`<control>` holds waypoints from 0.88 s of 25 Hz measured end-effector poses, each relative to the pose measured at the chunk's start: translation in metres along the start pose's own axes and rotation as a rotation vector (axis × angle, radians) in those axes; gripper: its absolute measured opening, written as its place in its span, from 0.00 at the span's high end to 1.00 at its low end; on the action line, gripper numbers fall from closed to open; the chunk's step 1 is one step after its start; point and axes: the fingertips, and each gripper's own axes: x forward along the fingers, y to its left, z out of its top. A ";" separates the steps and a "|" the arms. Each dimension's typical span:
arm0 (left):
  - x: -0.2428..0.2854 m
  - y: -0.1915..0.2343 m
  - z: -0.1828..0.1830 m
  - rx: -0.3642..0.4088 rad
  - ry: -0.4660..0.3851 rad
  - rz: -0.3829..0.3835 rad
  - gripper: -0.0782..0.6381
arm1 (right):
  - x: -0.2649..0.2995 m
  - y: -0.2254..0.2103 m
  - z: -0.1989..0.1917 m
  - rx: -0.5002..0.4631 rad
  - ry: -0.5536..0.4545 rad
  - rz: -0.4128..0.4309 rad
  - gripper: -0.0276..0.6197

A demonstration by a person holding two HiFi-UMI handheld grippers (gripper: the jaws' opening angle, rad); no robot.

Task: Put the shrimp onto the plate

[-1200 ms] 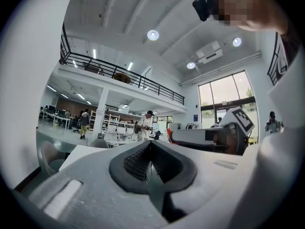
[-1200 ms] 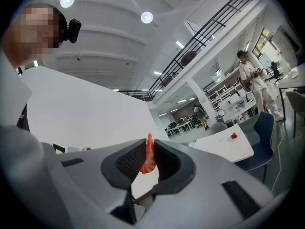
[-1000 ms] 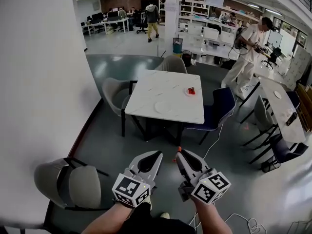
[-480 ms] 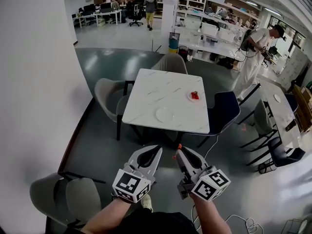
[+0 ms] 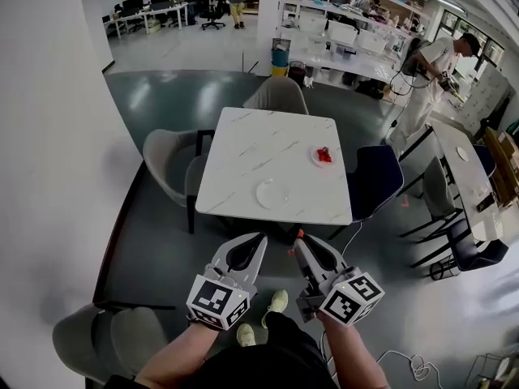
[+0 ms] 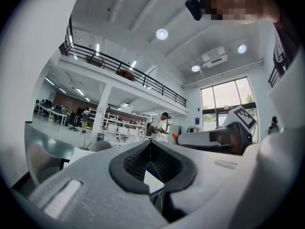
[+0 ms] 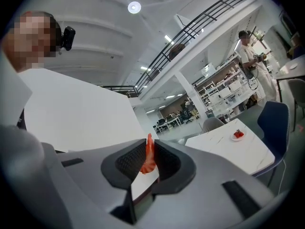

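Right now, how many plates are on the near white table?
2. An empty plate sits near the table's front edge; another plate, holding red pieces, sits by its right edge.

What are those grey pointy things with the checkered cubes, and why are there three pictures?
There is no robot here. A person holds a grabbing tool in each hand. One picture comes from a camera on the person's head, looking down at the grey left tool and the grey right tool. The other two pictures come from little cameras that ride on each tool and look along its jaws. Ahead stands a square white marble-look table. On it are an empty round white plate and a small white dish of red pieces, which are too small to name. The right tool pinches an orange-red shrimp. The left tool is closed and holds nothing.
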 end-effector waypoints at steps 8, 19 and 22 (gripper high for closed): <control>0.087 0.059 -0.021 0.031 0.010 0.037 0.88 | 0.086 -0.092 -0.002 0.003 0.078 0.002 0.87; 0.191 0.135 -0.086 0.006 0.124 0.155 0.88 | 0.183 -0.230 -0.054 0.020 0.308 0.004 0.87; 0.202 0.147 -0.103 -0.028 0.154 0.168 0.88 | 0.194 -0.254 -0.078 0.011 0.379 -0.013 0.87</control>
